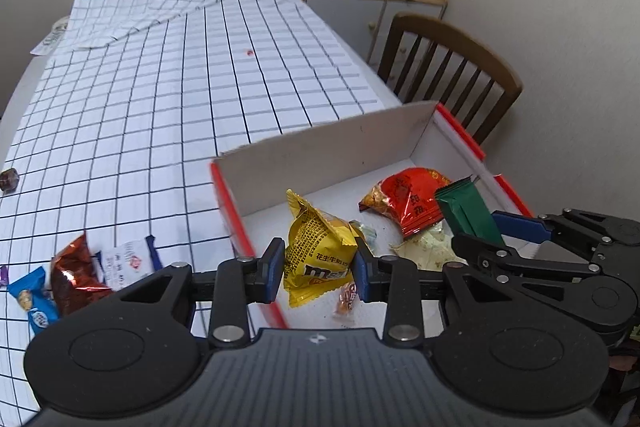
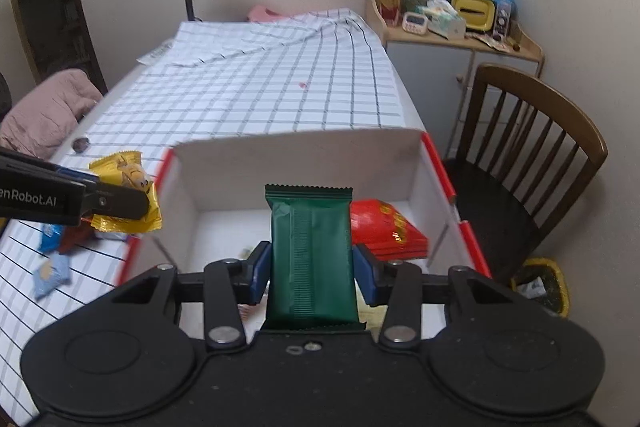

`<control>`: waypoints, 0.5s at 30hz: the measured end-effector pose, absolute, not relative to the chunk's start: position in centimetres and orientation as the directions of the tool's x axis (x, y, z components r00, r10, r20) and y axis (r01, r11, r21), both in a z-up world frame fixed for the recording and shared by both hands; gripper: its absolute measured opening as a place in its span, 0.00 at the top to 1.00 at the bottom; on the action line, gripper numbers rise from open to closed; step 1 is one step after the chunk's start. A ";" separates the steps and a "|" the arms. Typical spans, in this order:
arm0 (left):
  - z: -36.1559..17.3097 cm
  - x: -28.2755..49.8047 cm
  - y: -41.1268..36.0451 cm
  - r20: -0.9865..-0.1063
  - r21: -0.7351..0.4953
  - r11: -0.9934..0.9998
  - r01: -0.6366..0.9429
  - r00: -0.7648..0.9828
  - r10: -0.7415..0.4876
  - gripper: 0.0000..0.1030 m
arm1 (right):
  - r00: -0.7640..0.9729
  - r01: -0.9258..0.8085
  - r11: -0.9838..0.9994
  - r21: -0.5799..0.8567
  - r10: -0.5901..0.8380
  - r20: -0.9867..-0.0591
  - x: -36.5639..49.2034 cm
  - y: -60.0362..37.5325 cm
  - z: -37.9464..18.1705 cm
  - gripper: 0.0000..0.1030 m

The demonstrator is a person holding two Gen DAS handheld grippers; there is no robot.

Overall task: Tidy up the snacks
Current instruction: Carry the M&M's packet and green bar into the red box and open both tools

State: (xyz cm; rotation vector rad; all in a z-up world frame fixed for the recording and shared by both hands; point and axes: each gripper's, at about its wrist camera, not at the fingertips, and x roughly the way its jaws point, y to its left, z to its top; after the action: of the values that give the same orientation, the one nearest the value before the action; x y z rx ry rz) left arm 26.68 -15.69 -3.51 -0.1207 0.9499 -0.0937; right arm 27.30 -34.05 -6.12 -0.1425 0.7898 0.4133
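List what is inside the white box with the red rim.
Inside the box lie a red packet, a small orange candy and a pale wrapper. The grippers and their yellow and green packets cover the rest of the floor.

Checked table under box, snacks

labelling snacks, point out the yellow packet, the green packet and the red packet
yellow packet [image 1: 320,251], left wrist view, printed front.
green packet [image 2: 312,251], right wrist view, middle of wrapper.
red packet [image 1: 408,199], left wrist view, centre of face.

Soft even daylight, fisheye-bent edges, slight blur.
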 end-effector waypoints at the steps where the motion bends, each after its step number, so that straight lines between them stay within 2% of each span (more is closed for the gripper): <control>1: -3.9 27.2 -16.1 -0.812 -0.135 0.990 0.027 0.570 -0.127 0.67 | 0.623 -0.413 0.911 0.023 0.301 -0.722 27.6 -34.2 -6.5 0.59; 8: -6.8 31.2 -18.5 -0.854 -0.043 0.999 0.015 0.519 -0.044 0.67 | 0.580 -0.448 0.894 0.002 0.293 -0.760 29.8 -34.6 -8.5 0.59; 15: -9.7 33.8 -19.1 -0.902 -0.017 1.000 0.003 0.432 -0.017 0.67 | 0.553 -0.471 0.882 -0.017 0.280 -0.785 31.1 -34.5 -9.9 0.59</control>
State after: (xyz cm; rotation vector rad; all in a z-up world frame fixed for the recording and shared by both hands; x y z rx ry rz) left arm 33.80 -19.15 -9.74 -0.0131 1.1242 -0.0124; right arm 31.09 -34.55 -9.87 -0.2368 0.8795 0.4482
